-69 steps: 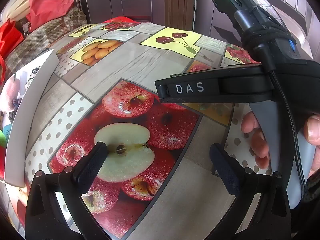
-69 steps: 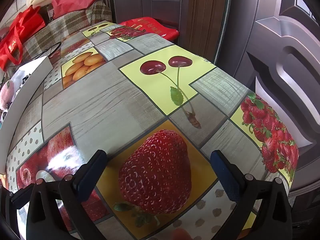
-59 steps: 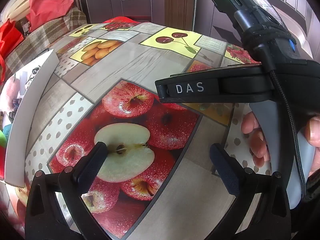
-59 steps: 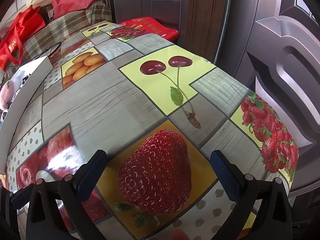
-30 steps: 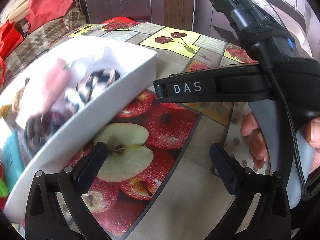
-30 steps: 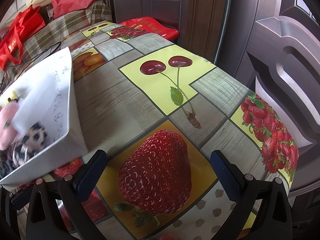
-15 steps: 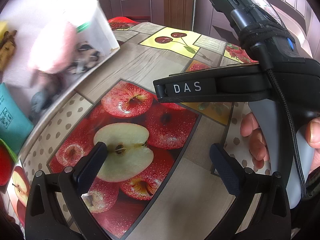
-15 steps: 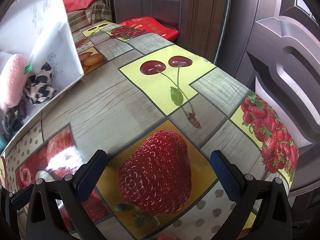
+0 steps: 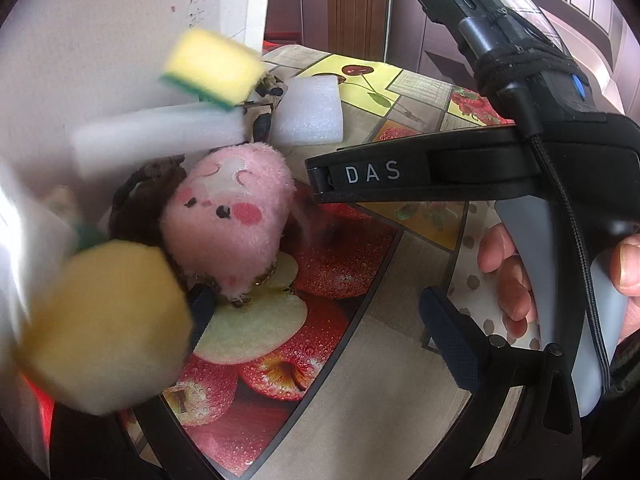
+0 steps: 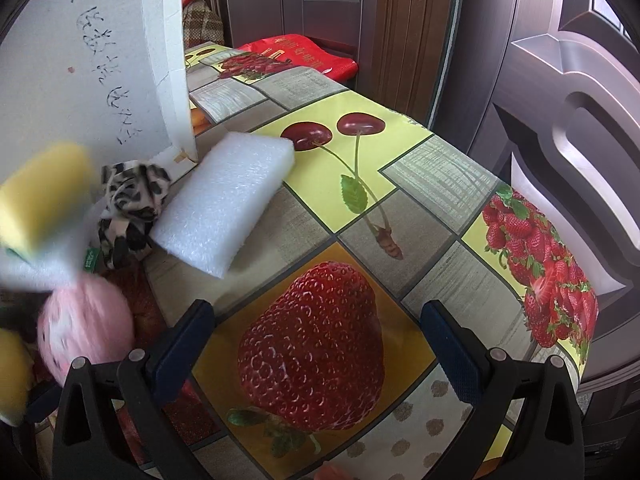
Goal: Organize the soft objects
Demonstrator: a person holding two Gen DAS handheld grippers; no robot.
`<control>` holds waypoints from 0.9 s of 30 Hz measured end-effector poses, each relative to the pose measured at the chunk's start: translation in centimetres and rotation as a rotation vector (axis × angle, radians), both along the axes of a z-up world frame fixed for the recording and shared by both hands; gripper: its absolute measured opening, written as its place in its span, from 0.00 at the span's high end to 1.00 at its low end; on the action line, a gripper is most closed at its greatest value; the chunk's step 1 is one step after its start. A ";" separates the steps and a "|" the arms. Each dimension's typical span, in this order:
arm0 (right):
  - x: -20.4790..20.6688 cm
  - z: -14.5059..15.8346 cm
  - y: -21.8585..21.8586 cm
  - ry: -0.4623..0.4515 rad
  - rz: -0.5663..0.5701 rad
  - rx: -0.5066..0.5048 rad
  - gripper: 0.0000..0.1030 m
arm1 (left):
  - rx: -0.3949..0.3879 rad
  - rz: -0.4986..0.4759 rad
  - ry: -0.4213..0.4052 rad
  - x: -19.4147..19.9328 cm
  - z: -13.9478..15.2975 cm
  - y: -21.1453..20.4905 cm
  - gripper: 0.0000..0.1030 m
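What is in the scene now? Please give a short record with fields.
surface: table with fruit-print cloth
container: white box, tipped up at left
white foam block: lying on cloth
pink plush toy: on the apple print
yellow sponge with green backing: blurred, apparently falling
leopard-print fabric piece: beside foam block
left gripper: open, empty
right gripper: open, empty

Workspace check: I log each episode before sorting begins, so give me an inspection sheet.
Surface: fruit-print tablecloth, glossy.
Job's things: pink plush, white foam block, yellow sponge, leopard-print cloth heaped together; some blurred.
Clutter: upended white box above the heap.
Grippers: left gripper and right gripper open, empty.
Cables: black cord on right gripper.
Surroundings: brown door, red bag.
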State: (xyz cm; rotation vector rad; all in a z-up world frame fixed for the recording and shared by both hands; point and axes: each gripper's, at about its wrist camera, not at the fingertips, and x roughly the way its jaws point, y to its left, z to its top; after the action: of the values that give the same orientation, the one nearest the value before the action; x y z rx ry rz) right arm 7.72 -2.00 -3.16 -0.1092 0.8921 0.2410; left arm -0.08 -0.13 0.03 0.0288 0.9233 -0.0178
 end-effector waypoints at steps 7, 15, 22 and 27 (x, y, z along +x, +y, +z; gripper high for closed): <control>0.1 0.0 0.0 0.000 0.000 0.000 0.00 | 0.000 0.000 0.000 0.0 0.0 0.0 0.01; 0.1 -0.1 -0.1 0.000 0.000 0.000 0.00 | 0.000 0.000 0.000 0.0 0.0 0.0 0.01; 0.1 -0.1 -0.1 0.000 0.000 -0.001 0.00 | 0.000 0.000 0.000 0.0 0.0 0.0 0.01; 0.1 -0.1 -0.1 0.000 0.000 0.000 0.00 | 0.000 0.000 0.000 0.0 0.0 0.0 0.01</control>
State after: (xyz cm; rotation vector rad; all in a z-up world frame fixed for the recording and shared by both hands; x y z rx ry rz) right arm 7.78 -2.05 -3.24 -0.1092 0.8918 0.2406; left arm -0.07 -0.15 0.00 0.0289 0.9229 -0.0176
